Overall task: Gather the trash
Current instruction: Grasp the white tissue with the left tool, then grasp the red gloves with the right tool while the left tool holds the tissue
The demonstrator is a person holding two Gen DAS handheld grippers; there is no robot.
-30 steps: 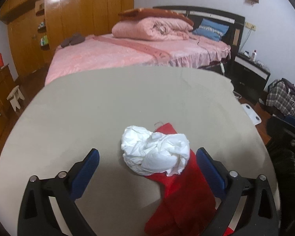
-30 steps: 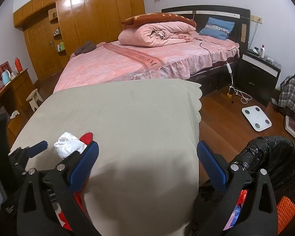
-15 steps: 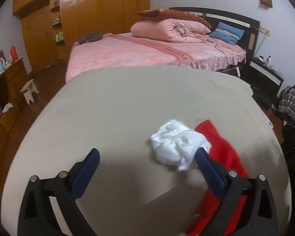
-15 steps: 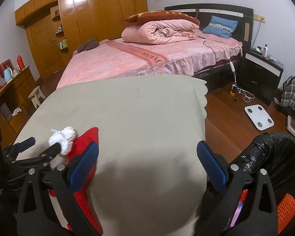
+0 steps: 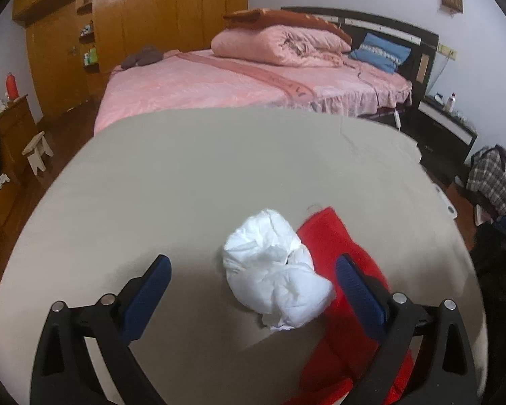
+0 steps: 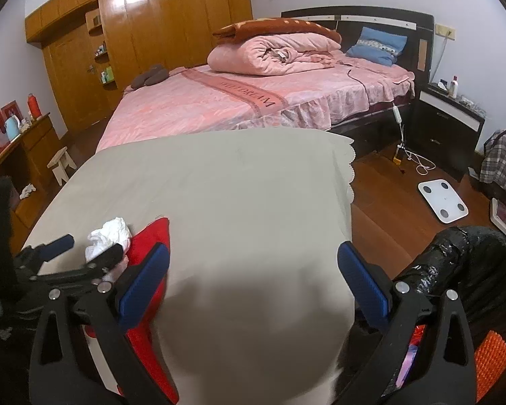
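A crumpled white paper wad (image 5: 276, 270) lies on the beige table cloth (image 5: 219, 175), resting against a red cloth (image 5: 340, 243). My left gripper (image 5: 253, 287) is open, its blue pads on either side of the wad, not touching it. The right wrist view shows the wad (image 6: 108, 236) and the red cloth (image 6: 151, 236) at the left, with the left gripper (image 6: 87, 248) around the wad. My right gripper (image 6: 253, 266) is open and empty above the table's near right part. A bin lined with a black bag (image 6: 462, 270) stands at the right.
A pink bed (image 6: 253, 101) with folded quilts stands behind the table. A white scale (image 6: 442, 197) and cables lie on the wood floor at right. A dark nightstand (image 6: 448, 125) and a plaid bag (image 6: 502, 155) are at far right. A small stool (image 6: 60, 165) is at left.
My left gripper swung so that the wad moved from its right pad to between the pads, and it came closer. The right gripper hardly moved.
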